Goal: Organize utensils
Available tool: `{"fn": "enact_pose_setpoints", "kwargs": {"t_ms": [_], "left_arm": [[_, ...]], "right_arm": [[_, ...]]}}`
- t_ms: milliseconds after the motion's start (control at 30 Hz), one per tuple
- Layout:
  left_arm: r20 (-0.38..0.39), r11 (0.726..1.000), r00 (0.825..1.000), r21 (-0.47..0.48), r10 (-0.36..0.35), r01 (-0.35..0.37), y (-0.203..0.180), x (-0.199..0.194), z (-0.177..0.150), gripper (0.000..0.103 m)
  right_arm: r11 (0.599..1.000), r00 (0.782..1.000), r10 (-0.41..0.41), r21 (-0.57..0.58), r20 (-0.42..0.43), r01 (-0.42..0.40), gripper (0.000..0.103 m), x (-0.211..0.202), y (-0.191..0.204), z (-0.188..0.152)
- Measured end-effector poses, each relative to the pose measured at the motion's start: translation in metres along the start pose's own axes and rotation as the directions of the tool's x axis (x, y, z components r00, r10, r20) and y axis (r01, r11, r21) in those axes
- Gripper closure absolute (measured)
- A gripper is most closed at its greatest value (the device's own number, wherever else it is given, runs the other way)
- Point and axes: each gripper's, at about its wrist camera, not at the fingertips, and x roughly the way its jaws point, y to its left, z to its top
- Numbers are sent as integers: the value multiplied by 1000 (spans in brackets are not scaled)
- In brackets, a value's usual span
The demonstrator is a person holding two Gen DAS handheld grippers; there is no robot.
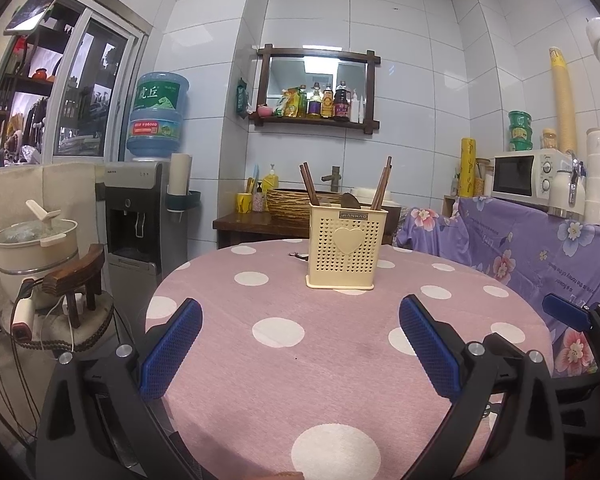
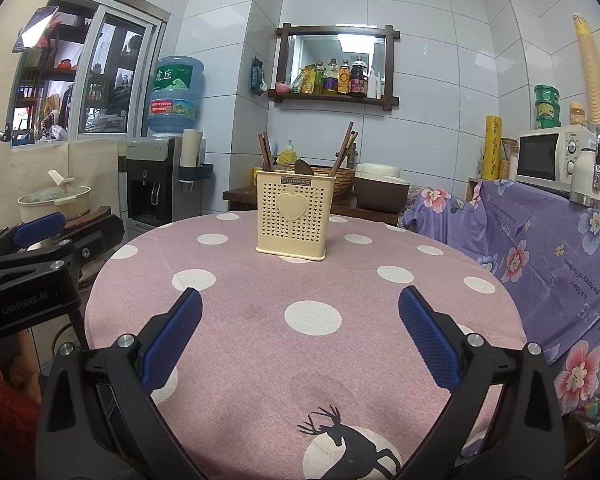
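Note:
A cream perforated utensil holder with a heart on its front stands upright toward the far side of the round table, which wears a pink polka-dot cloth. Brown chopsticks lean out at its left, more chopsticks at its right, and a dark spoon sits between. My left gripper hovers open over the near table, nothing between its blue pads. My right gripper is likewise open and empty.
A water dispenser stands at the left beside a cream pot. A purple floral cloth covers a counter at the right, with a microwave. A woven basket sits on a wooden stand behind the table.

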Motion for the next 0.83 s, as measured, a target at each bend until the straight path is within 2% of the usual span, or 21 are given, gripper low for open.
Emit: {"fn": "enact_pose_setpoints", "kwargs": {"t_ms": [833], "left_arm": [[-7,1000,1000,14,4,-4,1,0,0,5]], "right_arm": [[1000,1000,2,0,-5,-2,6,0,0,-1]]}}
